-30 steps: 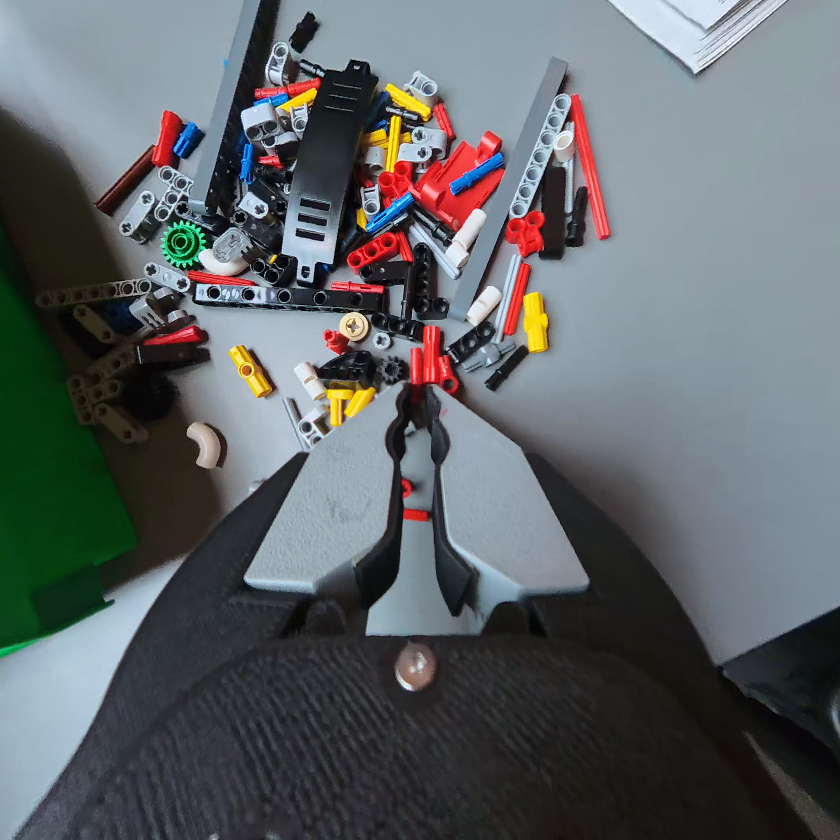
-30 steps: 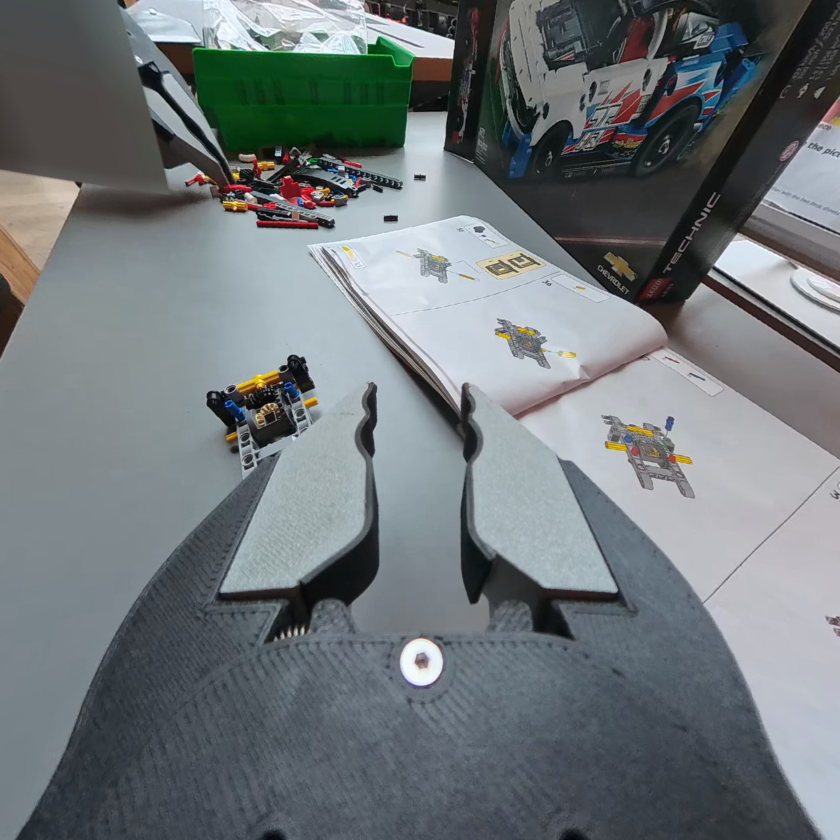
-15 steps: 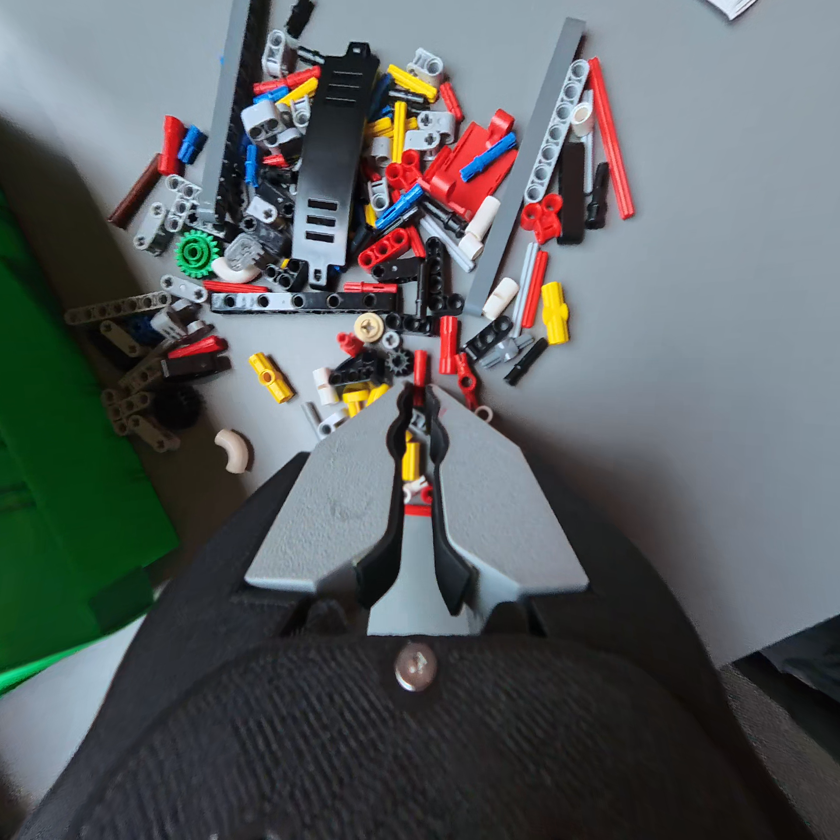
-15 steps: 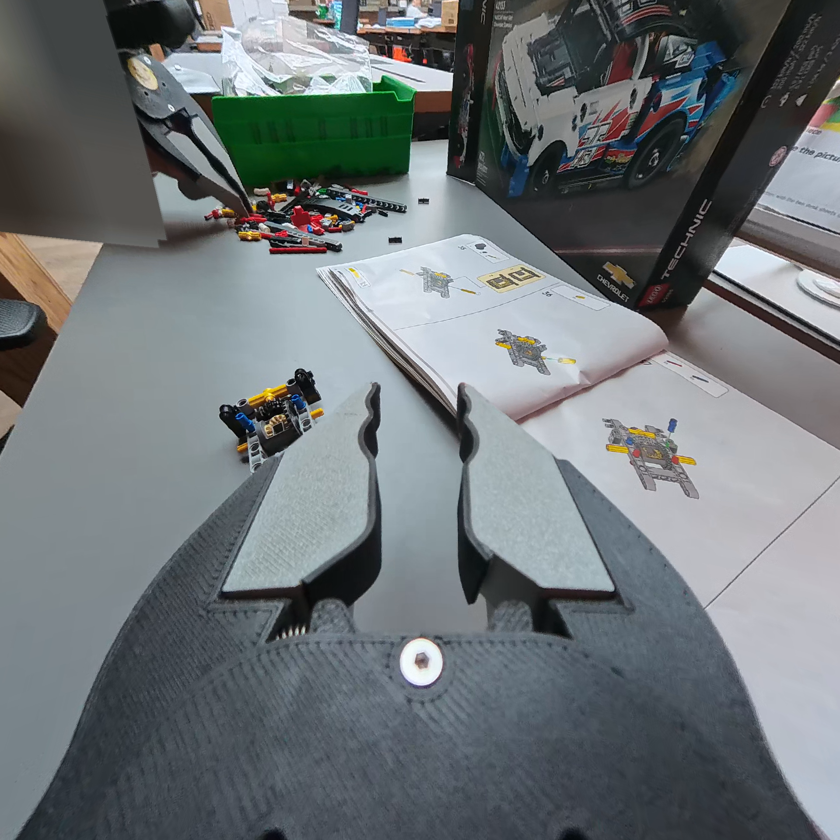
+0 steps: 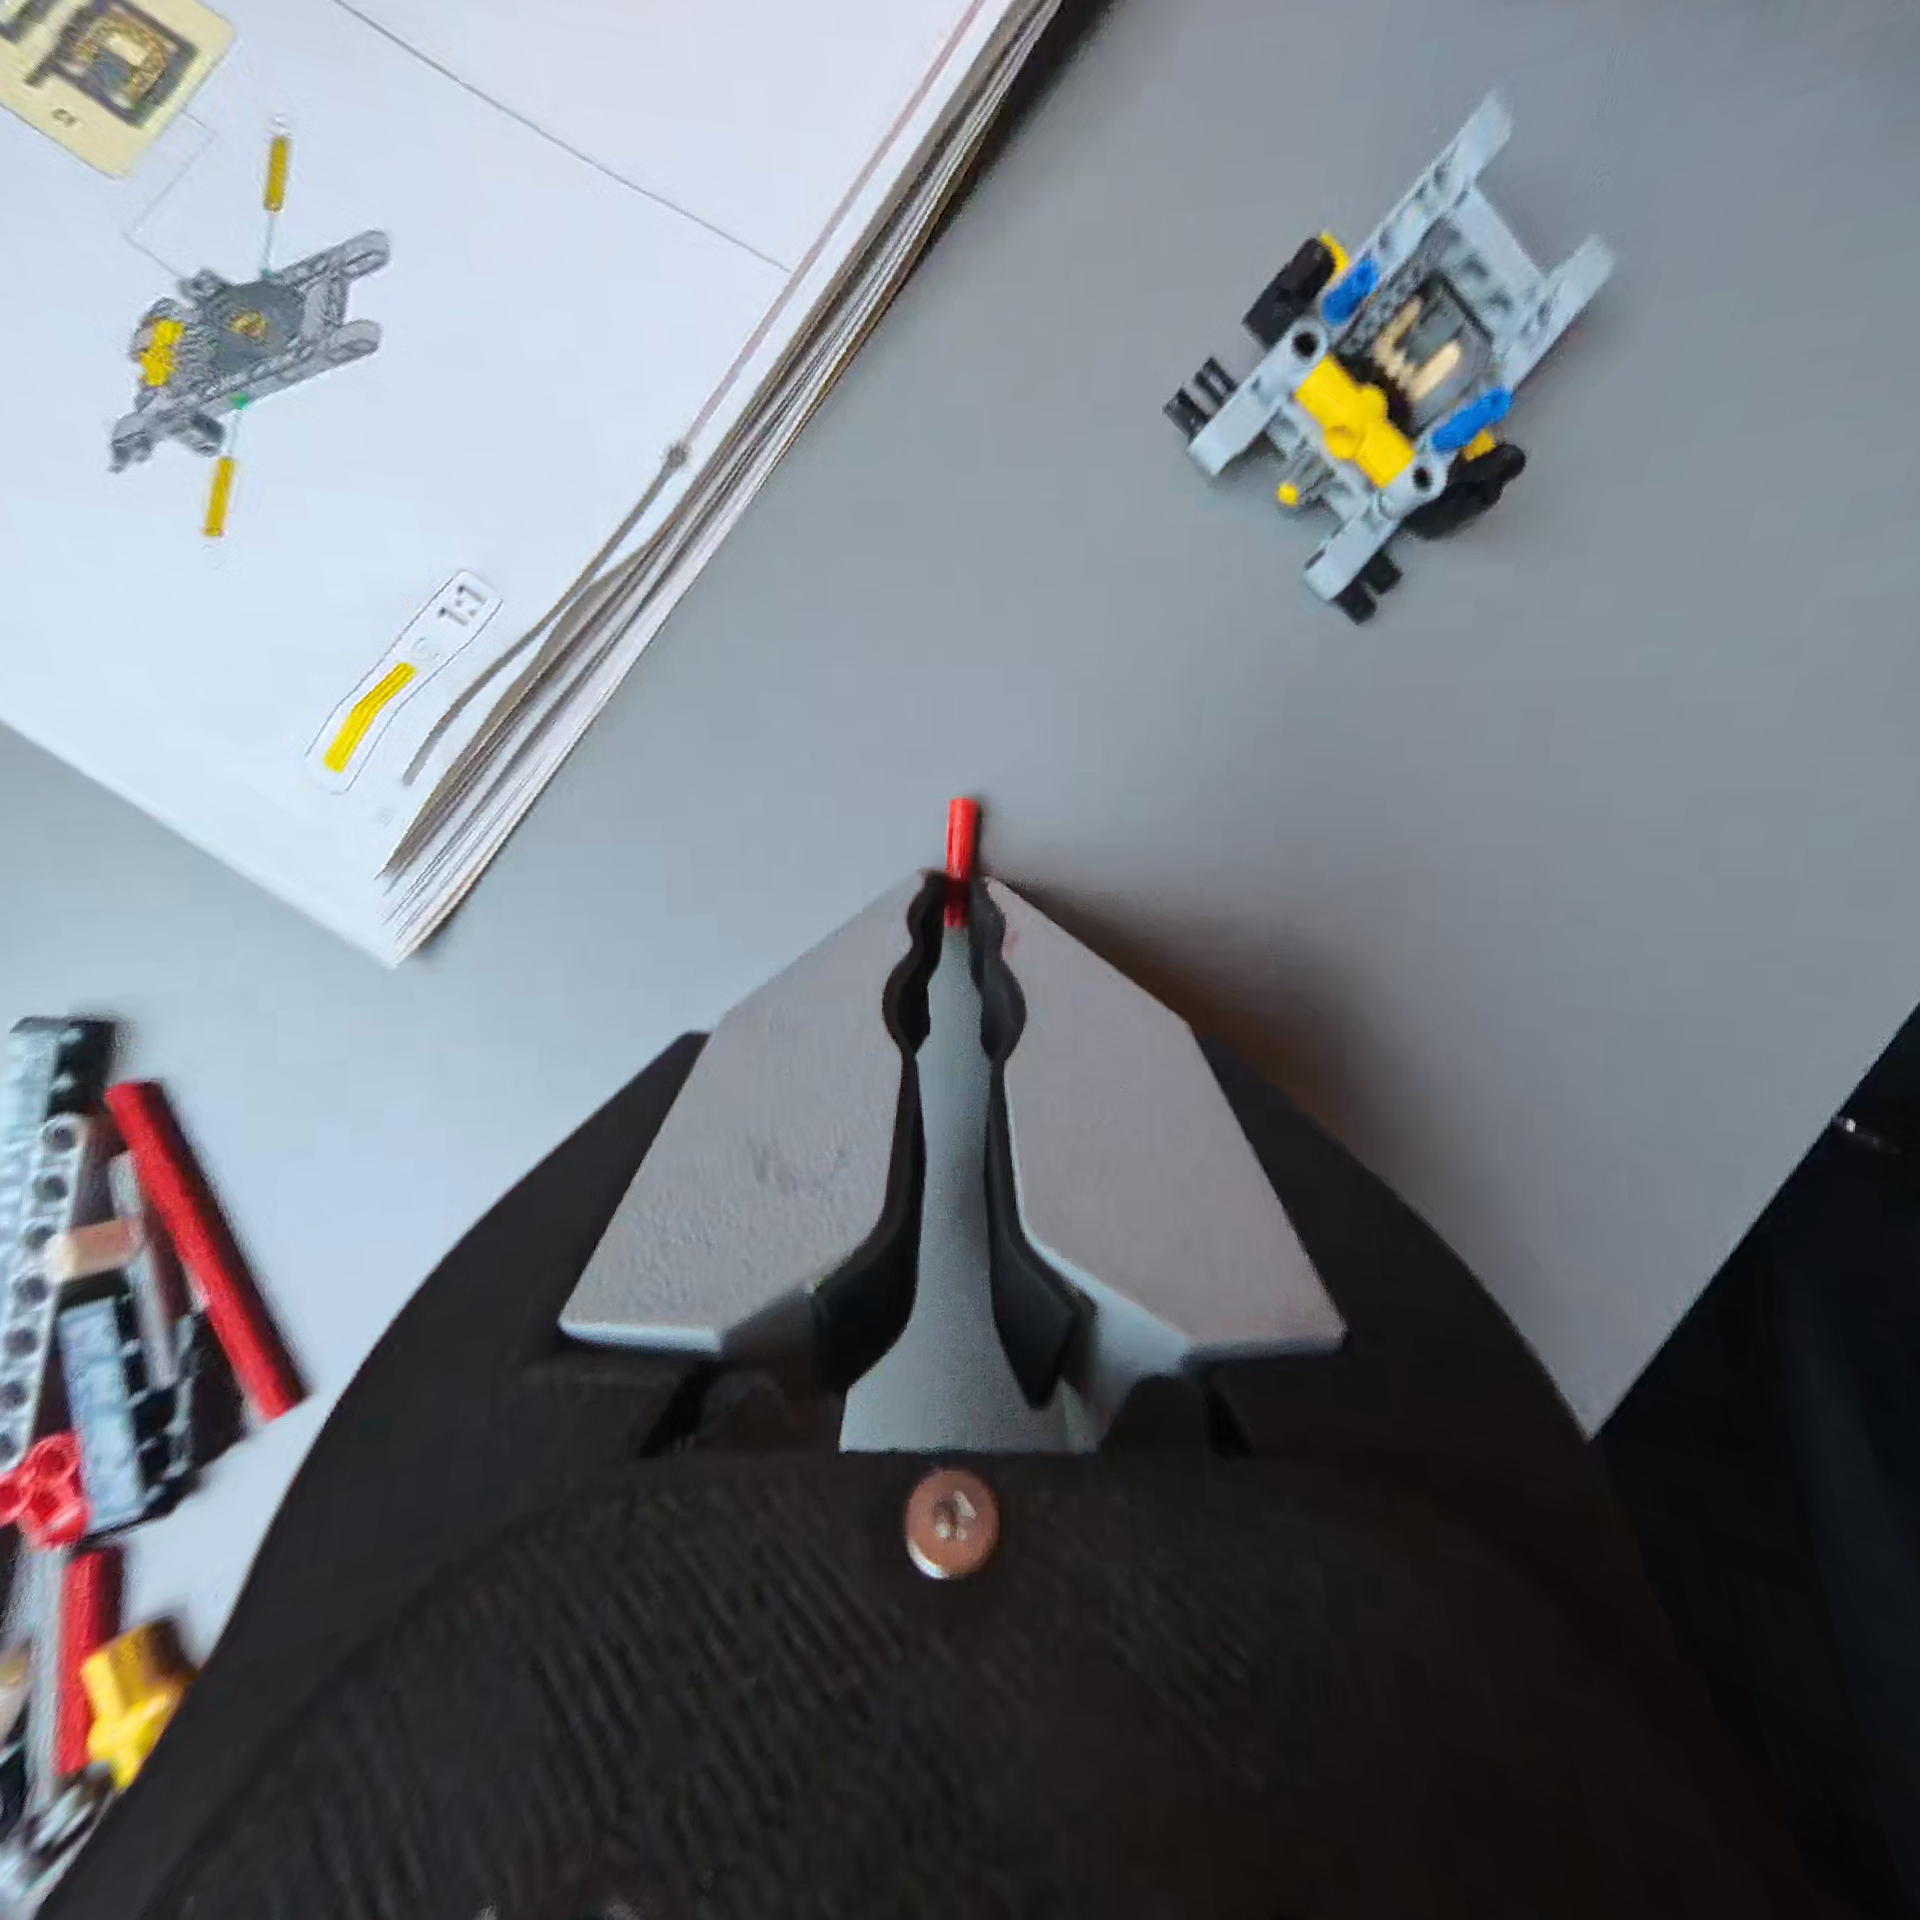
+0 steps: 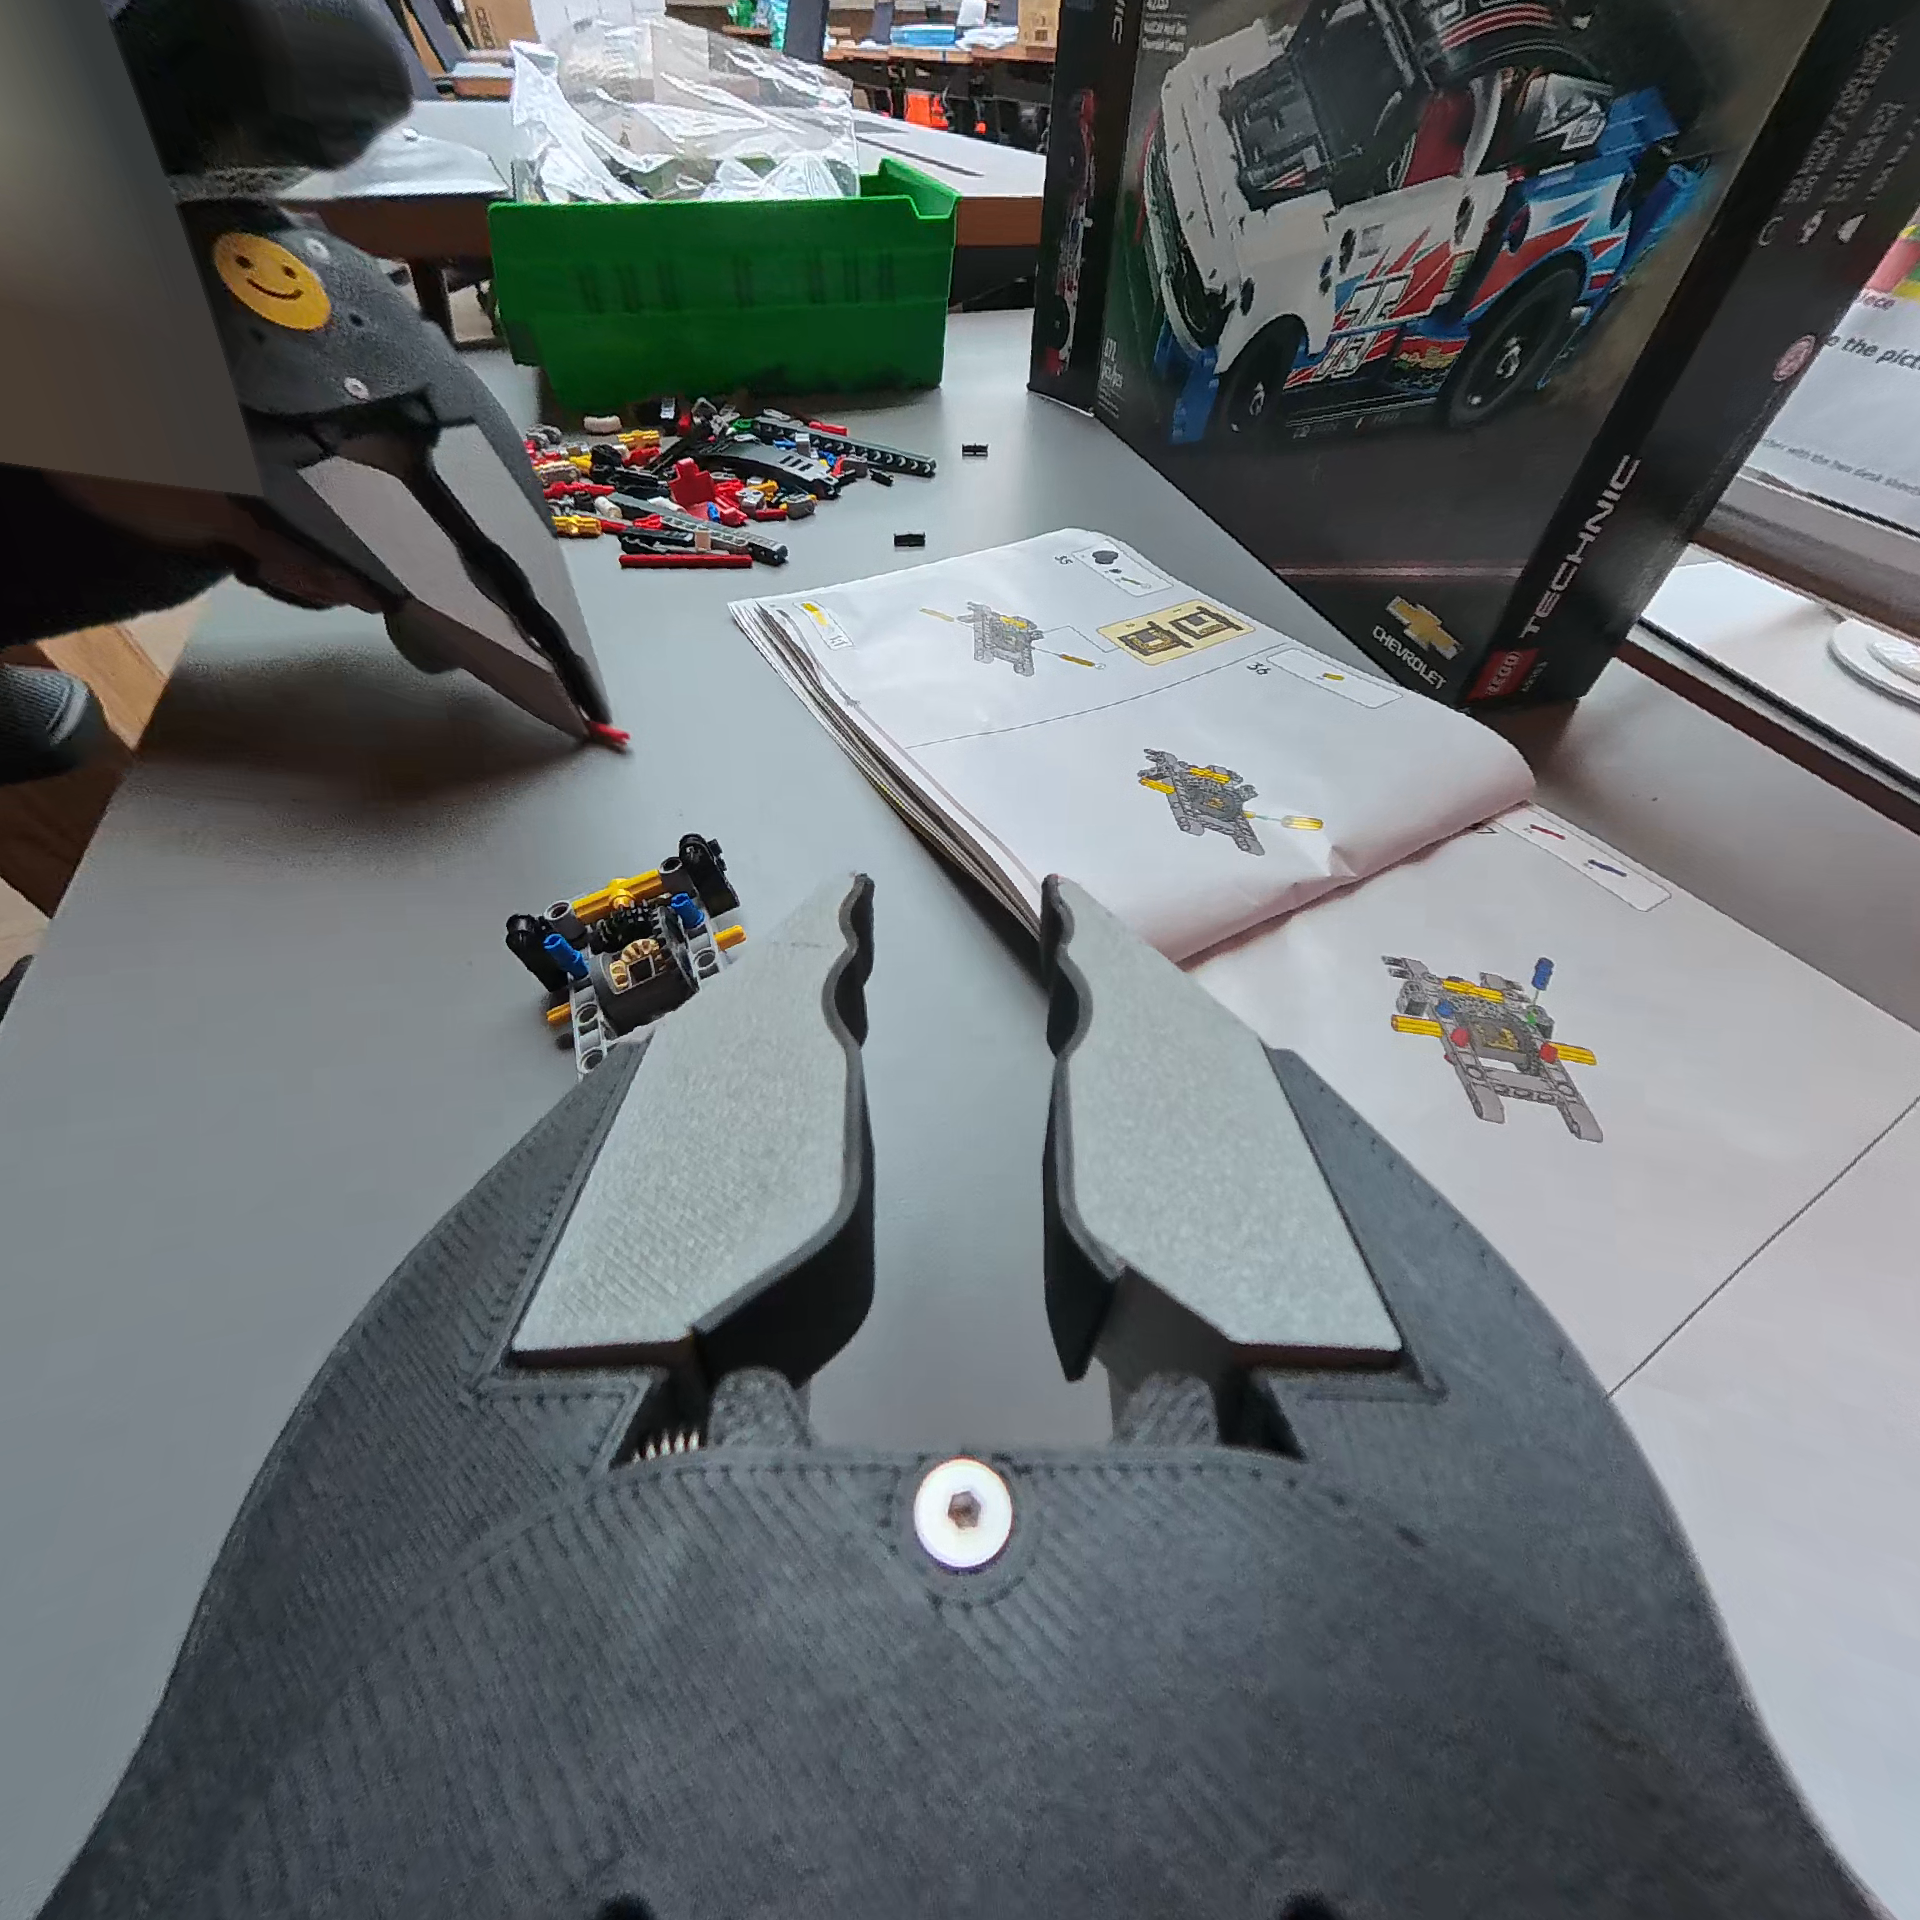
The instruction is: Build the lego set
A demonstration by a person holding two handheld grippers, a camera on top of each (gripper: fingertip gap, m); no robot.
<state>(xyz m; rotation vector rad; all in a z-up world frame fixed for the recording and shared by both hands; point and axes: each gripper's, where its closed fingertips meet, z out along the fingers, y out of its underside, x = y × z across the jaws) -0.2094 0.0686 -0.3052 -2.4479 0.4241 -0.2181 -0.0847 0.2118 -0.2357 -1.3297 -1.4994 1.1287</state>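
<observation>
One red pin (image 5: 961, 854) pinched at left gripper (image 5: 956, 894) tips, half-built model (image 5: 1382, 384) ahead-right. Right gripper (image 6: 951, 914) fingers apart, empty, model just left.

Printed words and numbers mark the box (image 6: 1455, 343) and booklet (image 6: 1049, 717) (a smiley sticker (image 6: 272, 281) on the left gripper (image 6: 594, 727)).

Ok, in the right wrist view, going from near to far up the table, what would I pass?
Right gripper, open → small grey, yellow and black sub-assembly → left gripper shut on a red pin → pile of loose lego parts → green bin holding clear plastic bags.
</observation>
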